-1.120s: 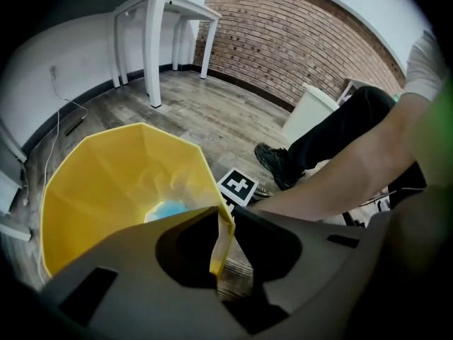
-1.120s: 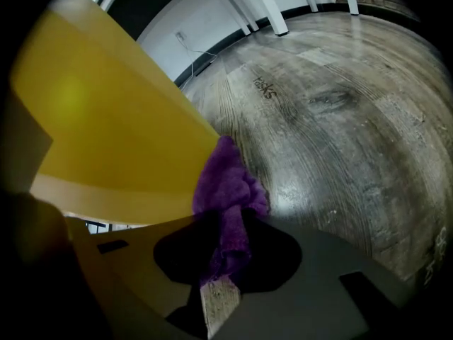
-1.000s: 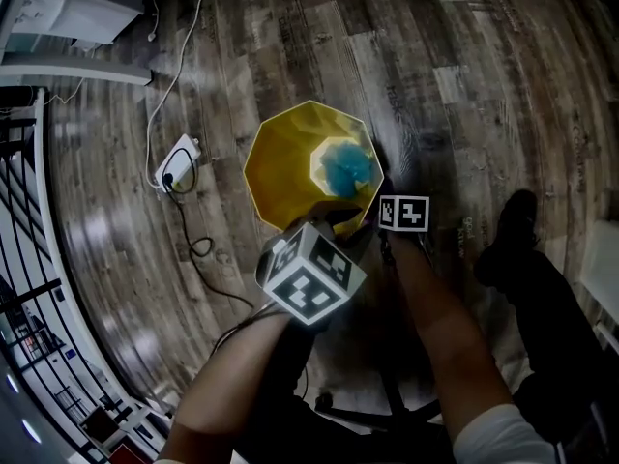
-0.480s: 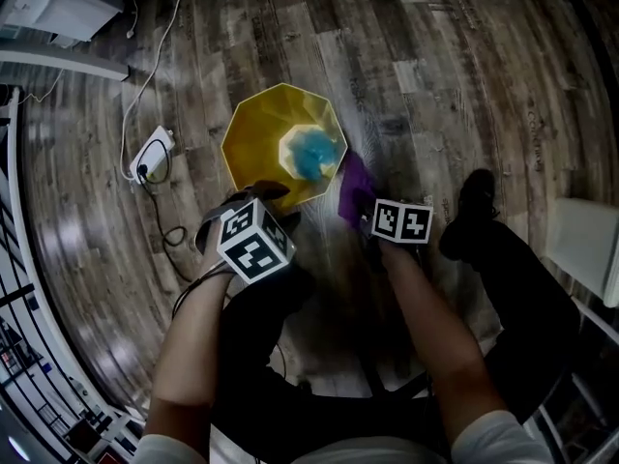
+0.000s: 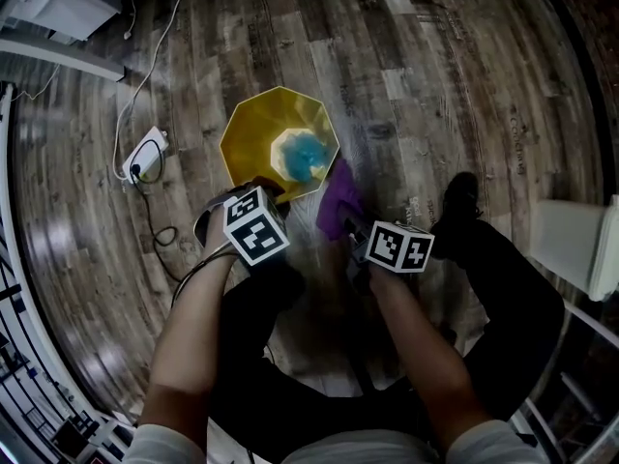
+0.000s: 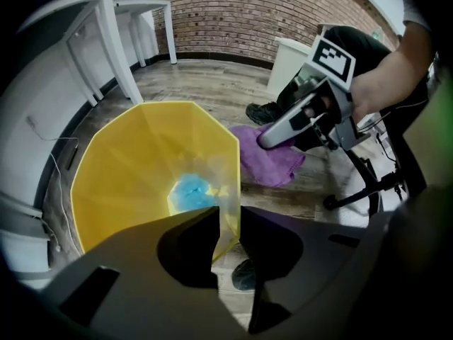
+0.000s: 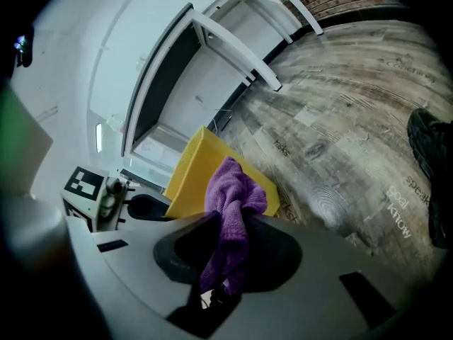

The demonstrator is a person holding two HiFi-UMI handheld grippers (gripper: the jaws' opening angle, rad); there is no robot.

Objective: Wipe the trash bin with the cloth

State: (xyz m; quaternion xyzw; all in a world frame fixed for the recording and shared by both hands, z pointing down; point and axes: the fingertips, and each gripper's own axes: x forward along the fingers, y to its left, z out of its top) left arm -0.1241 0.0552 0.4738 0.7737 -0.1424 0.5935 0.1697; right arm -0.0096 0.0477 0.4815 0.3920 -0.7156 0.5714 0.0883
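- Left gripper [image 6: 228,222]: broad matte grey jaws with dark rounded cut-outs, topped by a white cube with black square markers [image 5: 256,237].
- Right gripper [image 7: 230,222]: matching grey jaws, silver-grey body, and a second marker cube [image 5: 399,246].
- Clothing: white short sleeves [image 5: 484,438], dark trousers [image 5: 513,293], black shoe [image 5: 461,197].

Looks like an office or lab room: brick wall [image 6: 283,13] at the far end, white desks [image 6: 117,48] on the left, plank floor [image 5: 435,85], charger [image 5: 143,156] and cable on it, wheeled chair base [image 6: 369,184].
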